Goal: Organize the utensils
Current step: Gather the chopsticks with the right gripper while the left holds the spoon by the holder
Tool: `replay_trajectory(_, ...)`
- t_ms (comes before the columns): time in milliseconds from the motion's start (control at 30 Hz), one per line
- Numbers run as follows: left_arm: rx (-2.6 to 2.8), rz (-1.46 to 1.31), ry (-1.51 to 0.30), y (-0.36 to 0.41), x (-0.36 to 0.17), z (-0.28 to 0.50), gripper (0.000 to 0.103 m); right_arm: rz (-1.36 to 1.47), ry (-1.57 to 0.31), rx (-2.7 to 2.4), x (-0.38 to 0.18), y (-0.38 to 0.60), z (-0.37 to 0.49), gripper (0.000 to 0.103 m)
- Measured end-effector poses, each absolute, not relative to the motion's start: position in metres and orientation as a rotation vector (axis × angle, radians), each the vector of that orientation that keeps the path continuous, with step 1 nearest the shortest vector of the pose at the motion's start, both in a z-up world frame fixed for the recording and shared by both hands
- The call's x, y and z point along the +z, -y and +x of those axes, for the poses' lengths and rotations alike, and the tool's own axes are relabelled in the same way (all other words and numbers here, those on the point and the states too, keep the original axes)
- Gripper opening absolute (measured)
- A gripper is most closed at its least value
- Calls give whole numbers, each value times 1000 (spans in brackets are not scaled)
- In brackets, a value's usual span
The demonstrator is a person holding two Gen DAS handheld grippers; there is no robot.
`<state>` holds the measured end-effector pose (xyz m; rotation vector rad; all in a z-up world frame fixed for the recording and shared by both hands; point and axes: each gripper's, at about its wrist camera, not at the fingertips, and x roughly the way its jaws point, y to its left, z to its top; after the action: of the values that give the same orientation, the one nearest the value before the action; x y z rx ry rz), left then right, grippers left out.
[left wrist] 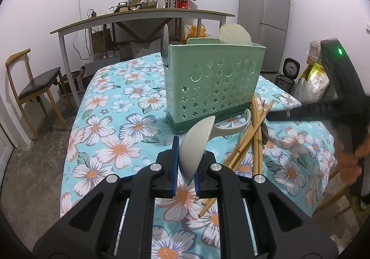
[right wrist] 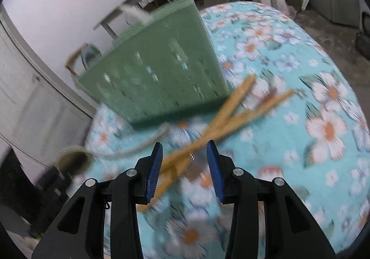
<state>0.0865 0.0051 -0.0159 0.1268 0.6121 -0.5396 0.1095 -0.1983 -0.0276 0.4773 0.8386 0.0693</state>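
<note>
A green perforated utensil holder (left wrist: 212, 81) stands on the flowered tablecloth (left wrist: 111, 134); a pale spoon and a metal utensil stick out of its top. My left gripper (left wrist: 186, 166) is shut on the bowl of a beige ladle-type spoon (left wrist: 196, 148), whose handle points toward the holder's base. A pile of wooden chopsticks (left wrist: 252, 141) lies right of it. In the blurred right wrist view, my right gripper (right wrist: 185, 166) is open just above the chopsticks (right wrist: 231, 108), with the holder (right wrist: 157, 76) behind and the spoon (right wrist: 74, 157) at the left.
A grey work table (left wrist: 143, 18) with bottles and jars stands behind. A wooden chair (left wrist: 32, 87) is at the left, a fridge (left wrist: 263, 18) and bags at the right. The table edge drops off at the left and front.
</note>
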Motion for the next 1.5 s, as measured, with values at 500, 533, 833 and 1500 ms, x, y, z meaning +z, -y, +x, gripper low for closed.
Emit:
replay_trajectory(500,-528,122,-606,-7,-14,84,10,271,-849,-106,-44,171,103,14)
replay_trajectory(533,-529,121,-606,-7,-14,84,10,265,-846,-121,-42,172,100,14)
replay_trajectory(833,-532,122,-606,-7,-13,83,10,264,-829,-193,-46,179,101,14)
replay_trajectory(1500,-526,134,-469,-27,42,66,10,431,-687,-127,12,216,25,1)
